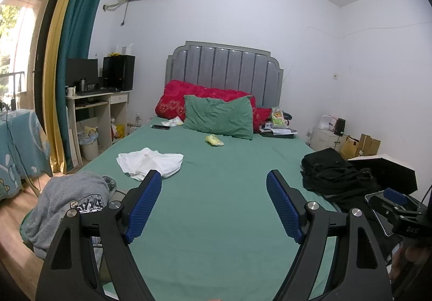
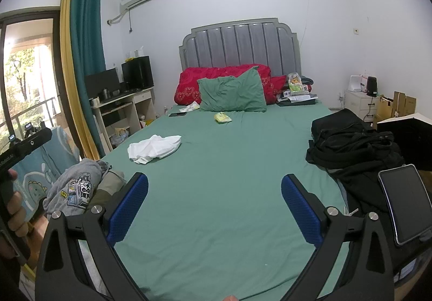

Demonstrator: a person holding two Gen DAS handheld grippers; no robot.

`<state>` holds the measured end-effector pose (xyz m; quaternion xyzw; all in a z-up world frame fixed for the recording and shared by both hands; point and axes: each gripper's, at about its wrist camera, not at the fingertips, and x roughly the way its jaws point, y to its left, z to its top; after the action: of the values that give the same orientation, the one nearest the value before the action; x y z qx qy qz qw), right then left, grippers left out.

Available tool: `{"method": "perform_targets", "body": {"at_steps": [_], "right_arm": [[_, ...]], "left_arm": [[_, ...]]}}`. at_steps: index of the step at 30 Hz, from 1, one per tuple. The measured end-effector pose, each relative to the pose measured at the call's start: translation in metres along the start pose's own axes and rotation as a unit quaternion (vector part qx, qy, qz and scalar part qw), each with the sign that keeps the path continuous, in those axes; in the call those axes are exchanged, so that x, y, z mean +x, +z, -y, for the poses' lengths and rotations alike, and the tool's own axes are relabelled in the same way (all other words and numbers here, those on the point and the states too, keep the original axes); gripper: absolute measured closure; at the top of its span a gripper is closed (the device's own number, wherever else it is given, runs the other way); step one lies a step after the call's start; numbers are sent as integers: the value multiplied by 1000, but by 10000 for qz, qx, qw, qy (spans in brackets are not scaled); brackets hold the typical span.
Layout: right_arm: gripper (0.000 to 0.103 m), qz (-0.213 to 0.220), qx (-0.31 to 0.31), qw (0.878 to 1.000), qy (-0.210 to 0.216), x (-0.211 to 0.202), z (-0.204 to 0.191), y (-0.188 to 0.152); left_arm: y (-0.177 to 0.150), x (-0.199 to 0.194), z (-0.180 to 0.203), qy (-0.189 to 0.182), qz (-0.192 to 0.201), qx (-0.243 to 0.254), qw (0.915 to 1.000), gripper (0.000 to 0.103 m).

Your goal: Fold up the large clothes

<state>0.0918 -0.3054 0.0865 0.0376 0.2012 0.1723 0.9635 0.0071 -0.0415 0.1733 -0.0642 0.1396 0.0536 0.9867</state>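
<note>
From your left wrist camera, your left gripper (image 1: 214, 179) hangs spread wide and empty over the green bedsheet (image 1: 229, 166). A crumpled grey printed sweatshirt (image 1: 70, 206) lies heaped at the bed's near left corner, just beside the left blue finger pad (image 1: 143, 209).

From your right wrist camera, your right gripper (image 2: 214, 182) is also wide and empty. The same sweatshirt (image 2: 78, 187) sits down-left of it, so your left hand seems nearer. A crumpled white garment (image 2: 155, 148) lies farther up the bed.

Green pillow (image 1: 220, 117); phone (image 1: 161, 127); tablet (image 2: 405, 202).
</note>
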Motion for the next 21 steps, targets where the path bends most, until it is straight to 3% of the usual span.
{"method": "perform_targets", "body": {"at_steps": [21], "right_arm": [[5,-14,-4,10000,1,0,0,0]], "left_arm": [[0,1,3,-19,-1,-1,10000,20]]}}
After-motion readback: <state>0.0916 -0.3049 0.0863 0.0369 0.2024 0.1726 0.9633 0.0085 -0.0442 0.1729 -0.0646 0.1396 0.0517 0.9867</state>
